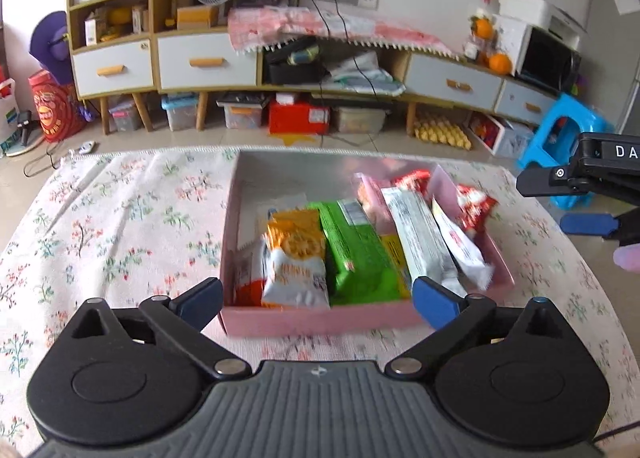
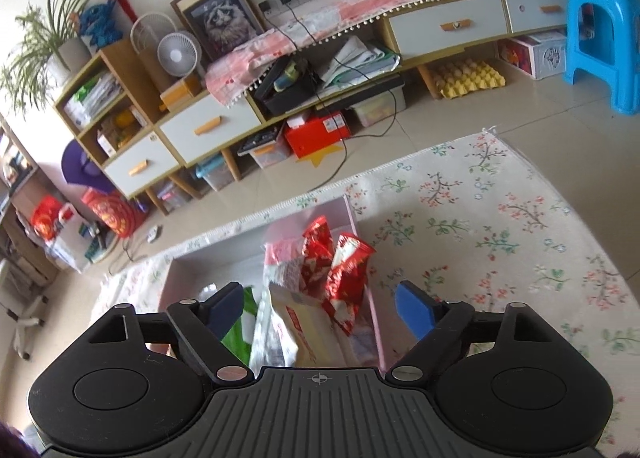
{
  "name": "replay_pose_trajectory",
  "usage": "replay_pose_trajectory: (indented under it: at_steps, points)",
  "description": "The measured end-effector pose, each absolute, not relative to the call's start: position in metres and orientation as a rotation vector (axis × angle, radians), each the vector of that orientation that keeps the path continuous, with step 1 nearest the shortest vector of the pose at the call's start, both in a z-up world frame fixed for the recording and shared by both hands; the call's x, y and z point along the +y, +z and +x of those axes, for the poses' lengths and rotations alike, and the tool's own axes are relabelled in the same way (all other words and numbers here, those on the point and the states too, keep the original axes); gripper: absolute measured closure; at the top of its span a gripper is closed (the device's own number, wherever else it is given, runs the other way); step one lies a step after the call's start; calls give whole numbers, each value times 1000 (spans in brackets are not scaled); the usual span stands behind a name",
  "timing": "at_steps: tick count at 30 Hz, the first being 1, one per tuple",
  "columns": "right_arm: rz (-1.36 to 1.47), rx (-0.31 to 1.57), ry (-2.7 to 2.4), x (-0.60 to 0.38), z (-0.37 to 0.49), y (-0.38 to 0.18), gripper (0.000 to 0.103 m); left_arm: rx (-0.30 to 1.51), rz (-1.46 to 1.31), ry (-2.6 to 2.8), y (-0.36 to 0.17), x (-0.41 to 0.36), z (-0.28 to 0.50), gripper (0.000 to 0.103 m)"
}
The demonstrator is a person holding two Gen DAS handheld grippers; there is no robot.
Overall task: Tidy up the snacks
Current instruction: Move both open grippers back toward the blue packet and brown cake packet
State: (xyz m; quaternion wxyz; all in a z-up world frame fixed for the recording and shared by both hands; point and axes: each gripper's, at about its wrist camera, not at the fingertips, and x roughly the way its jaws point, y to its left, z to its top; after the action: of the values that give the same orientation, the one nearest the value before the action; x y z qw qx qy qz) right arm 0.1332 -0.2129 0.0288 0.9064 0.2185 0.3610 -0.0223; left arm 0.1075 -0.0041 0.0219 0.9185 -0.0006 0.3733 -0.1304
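Note:
A pink box (image 1: 320, 322) on a floral cloth holds several snack packets: an orange-and-white packet (image 1: 294, 258), a green pack (image 1: 360, 250), white wrappers (image 1: 420, 234) and red packets (image 1: 474, 206) leaning at its right wall. My left gripper (image 1: 318, 298) is open and empty, just before the box's near wall. My right gripper (image 2: 320, 308) is open and empty, hovering above the box's right end, over the red packets (image 2: 344, 274) and a cream packet (image 2: 304, 326). The right gripper also shows at the right edge of the left wrist view (image 1: 568, 198).
The floral cloth (image 1: 120, 226) spreads around the box on both sides. Behind stand a long low cabinet (image 1: 208, 62) with drawers, storage boxes under it, a blue plastic stool (image 2: 604, 38) and cables on the tiled floor.

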Motion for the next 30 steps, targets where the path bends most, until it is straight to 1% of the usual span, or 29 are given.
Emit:
replay_pose_trajectory:
  at_steps: [4, 11, 17, 27, 30]
  points:
    - [380, 797, -58, -210, 122, 30, 12, 812, 24, -276, 21, -5, 101, 1]
    - [254, 905, -77, -207, 102, 20, 12, 898, 122, -289, 16, -8, 84, 1]
    - [142, 946, -70, -205, 85, 9, 12, 933, 194, -324, 7, -13, 69, 1]
    - [-52, 1077, -4, -200, 70, -37, 11, 1001, 293, -401, -22, -30, 47, 1]
    - [-112, 1108, 23, -197, 66, -51, 11, 991, 340, -427, -29, -38, 43, 1]
